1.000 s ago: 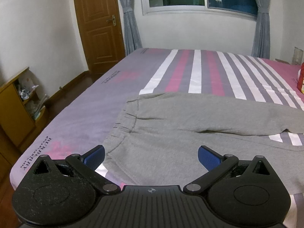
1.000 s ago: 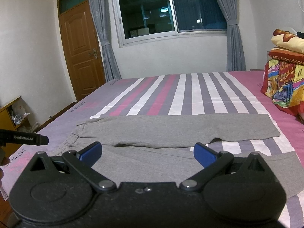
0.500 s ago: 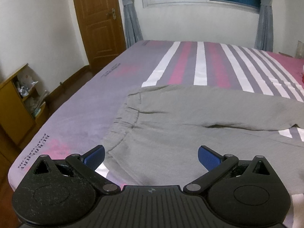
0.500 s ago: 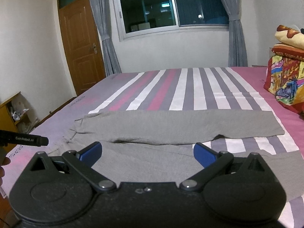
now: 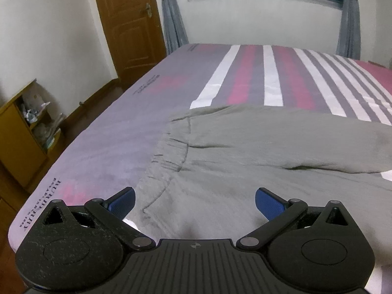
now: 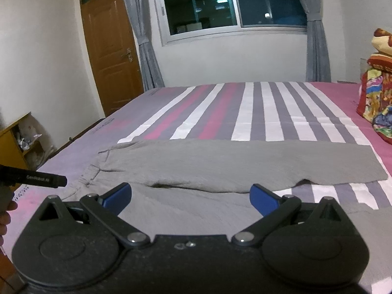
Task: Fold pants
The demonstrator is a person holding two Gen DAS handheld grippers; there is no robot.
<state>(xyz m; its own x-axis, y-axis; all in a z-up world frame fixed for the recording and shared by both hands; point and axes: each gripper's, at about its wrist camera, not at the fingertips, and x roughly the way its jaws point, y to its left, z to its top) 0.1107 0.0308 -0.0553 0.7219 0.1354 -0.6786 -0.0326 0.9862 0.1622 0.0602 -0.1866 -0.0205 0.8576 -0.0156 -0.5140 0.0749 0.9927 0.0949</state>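
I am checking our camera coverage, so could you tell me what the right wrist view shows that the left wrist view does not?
Only the right wrist view shows the pants' leg hem, the colourful folded quilts, and the left gripper's black tip. Only the left wrist view shows the printed lettering on the sheet's near corner. Both show the grey pants, their elastic waistband, the striped bedsheet, the wooden door, and open fingers.

Black tool [image 5: 194, 202], blue pads [image 5: 269, 202], seemingly dusty

A home bedroom: a wide bed with striped pink-grey-white sheet [image 6: 245, 112], brown panelled wooden door [image 6: 110, 49] and grey-curtained night window [image 6: 232, 2] beyond it.
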